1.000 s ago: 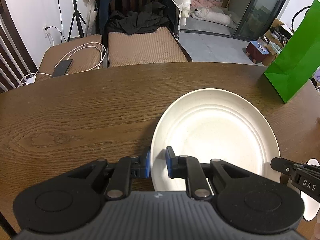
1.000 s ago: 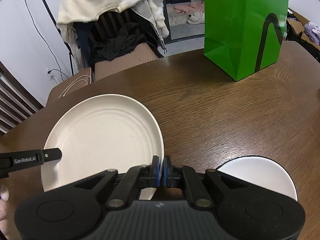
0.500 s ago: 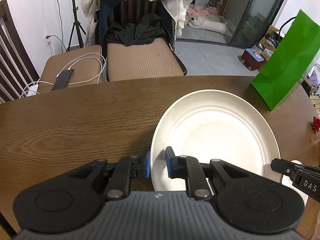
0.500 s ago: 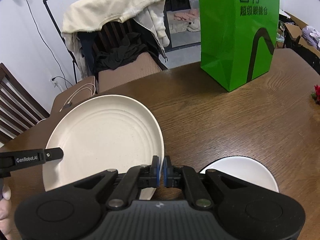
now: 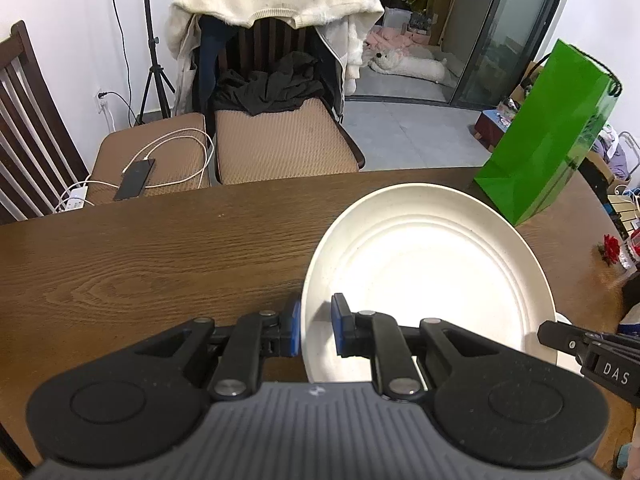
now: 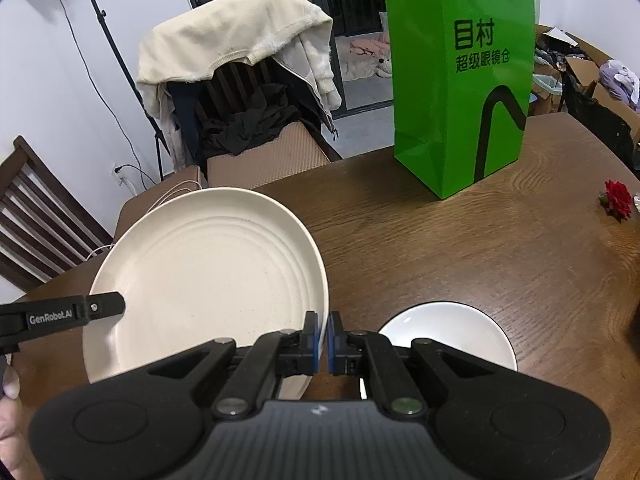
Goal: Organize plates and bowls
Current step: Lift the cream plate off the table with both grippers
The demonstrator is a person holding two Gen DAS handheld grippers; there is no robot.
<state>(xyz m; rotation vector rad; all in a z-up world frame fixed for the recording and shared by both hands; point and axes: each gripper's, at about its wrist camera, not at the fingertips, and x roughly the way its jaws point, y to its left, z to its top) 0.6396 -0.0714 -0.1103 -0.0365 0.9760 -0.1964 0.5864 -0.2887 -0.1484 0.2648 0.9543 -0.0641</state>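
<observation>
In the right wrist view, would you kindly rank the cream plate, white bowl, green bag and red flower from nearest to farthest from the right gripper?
1. Cream plate: its rim sits between the right gripper pads, left side.
2. White bowl: just right, on the table.
3. Red flower: far right.
4. Green bag: farthest back, though close to the flower's range.

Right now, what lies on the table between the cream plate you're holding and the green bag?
Nothing: in the right wrist view, only bare wooden table separates the cream plate from the green bag.
</observation>
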